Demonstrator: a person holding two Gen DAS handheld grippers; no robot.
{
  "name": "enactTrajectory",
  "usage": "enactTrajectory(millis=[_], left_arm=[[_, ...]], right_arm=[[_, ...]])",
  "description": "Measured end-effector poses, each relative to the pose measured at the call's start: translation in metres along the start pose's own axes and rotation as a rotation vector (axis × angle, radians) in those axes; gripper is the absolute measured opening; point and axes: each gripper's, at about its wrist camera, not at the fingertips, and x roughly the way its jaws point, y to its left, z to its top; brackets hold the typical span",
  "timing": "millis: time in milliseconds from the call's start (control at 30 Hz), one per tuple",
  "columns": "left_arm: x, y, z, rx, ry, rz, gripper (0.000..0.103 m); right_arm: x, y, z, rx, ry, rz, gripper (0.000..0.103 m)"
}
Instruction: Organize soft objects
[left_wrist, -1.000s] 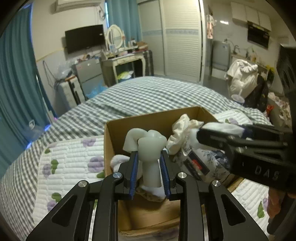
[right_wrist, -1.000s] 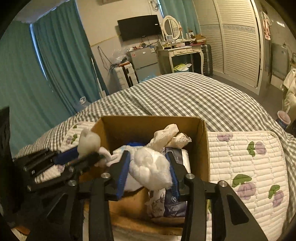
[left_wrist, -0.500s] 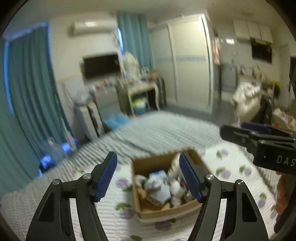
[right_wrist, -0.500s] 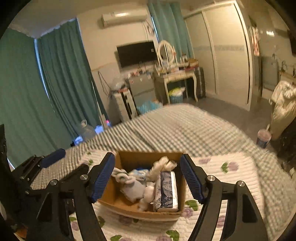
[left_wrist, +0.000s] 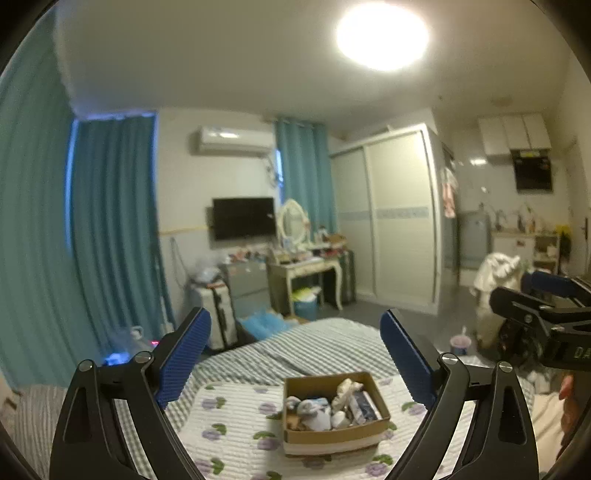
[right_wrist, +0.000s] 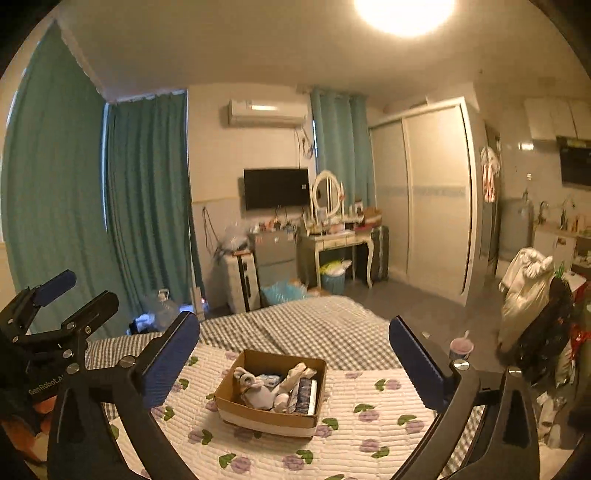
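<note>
A brown cardboard box (left_wrist: 334, 435) (right_wrist: 266, 417) sits on a white quilted mat with purple flowers (left_wrist: 236, 428) (right_wrist: 354, 424) on the bed. Inside lie several soft things: white and grey socks (left_wrist: 314, 410) (right_wrist: 258, 391), a cream cloth roll (left_wrist: 345, 387) (right_wrist: 295, 373) and a dark patterned pack (left_wrist: 364, 404) (right_wrist: 304, 397). My left gripper (left_wrist: 295, 354) is open and empty, raised well back from the box. My right gripper (right_wrist: 295, 362) is open and empty, also held high and back. Each gripper shows at the edge of the other's view.
The bed has a grey checked cover (right_wrist: 314, 328). Beyond it stand a dressing table with an oval mirror (right_wrist: 328, 236), a wall TV (right_wrist: 275, 188), teal curtains (right_wrist: 147, 206), a wardrobe (right_wrist: 436, 199) and a chair piled with clothes (right_wrist: 524, 288).
Both grippers opened and let their soft items go into the box. Both then pulled up and far back, so the box now looks small and the room fills the views.
</note>
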Motion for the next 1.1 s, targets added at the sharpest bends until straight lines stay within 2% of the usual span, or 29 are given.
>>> enactTrajectory(millis=[167,267,367,533,700,833,1100], left_arm=[[-0.016,-0.006,-0.027,-0.038,0.003,-0.004,0.095],[-0.007,-0.008,-0.053,-0.019,0.005,0.020,0.096],[0.015,-0.010,-0.082,0.001,0.060,0.010,0.096],[0.056,-0.013,-0.134,0.017,0.149,0.049,0.096],[0.076,-0.013,-0.156,0.011,0.205,0.046,0.096],[0.081,-0.016,-0.166,0.026,0.223,0.056,0.096],[0.088,-0.013,-0.175,0.012,0.250,0.033,0.096]], right_arm=[[-0.022,0.001,-0.018,-0.010,-0.034,0.036,0.103],[-0.019,0.005,-0.043,-0.069,-0.052,-0.017,0.103],[0.004,0.005,-0.076,-0.087,-0.035,-0.018,0.103],[0.060,-0.001,-0.128,-0.054,0.055,0.026,0.103],[0.106,-0.017,-0.166,-0.005,0.134,0.038,0.103],[0.125,-0.026,-0.178,0.018,0.174,0.024,0.103],[0.131,-0.025,-0.183,0.029,0.176,0.008,0.103]])
